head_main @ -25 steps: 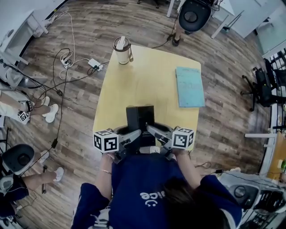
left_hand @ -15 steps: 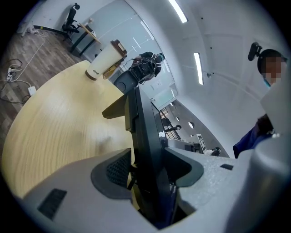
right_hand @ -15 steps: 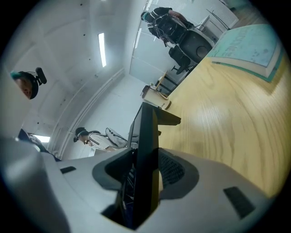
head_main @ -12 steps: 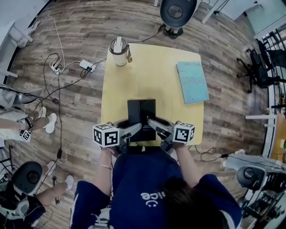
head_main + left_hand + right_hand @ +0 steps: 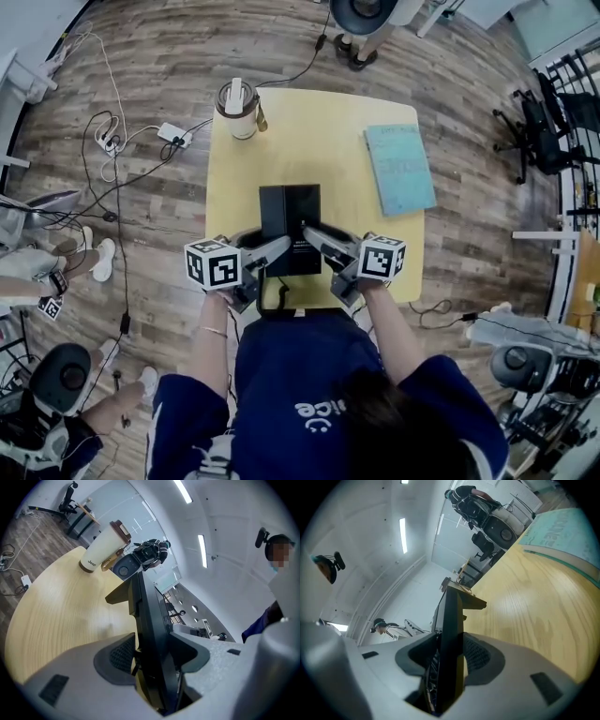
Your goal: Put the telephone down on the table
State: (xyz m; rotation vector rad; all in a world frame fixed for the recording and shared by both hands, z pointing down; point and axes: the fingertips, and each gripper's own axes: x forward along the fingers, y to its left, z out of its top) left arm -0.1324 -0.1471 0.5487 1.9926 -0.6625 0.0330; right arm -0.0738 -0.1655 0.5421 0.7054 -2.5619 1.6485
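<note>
Left claw (image 5: 277, 249), right claw (image 5: 315, 234) — telephone (image 5: 289, 208) near corners hidden.

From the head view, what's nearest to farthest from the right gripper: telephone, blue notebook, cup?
1. Telephone, clamped in the right gripper.
2. Blue notebook, right side of the table.
3. Cup, far left corner.

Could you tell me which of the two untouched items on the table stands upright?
The cream tumbler at the far left corner; the teal booklet lies flat on the right.
</note>
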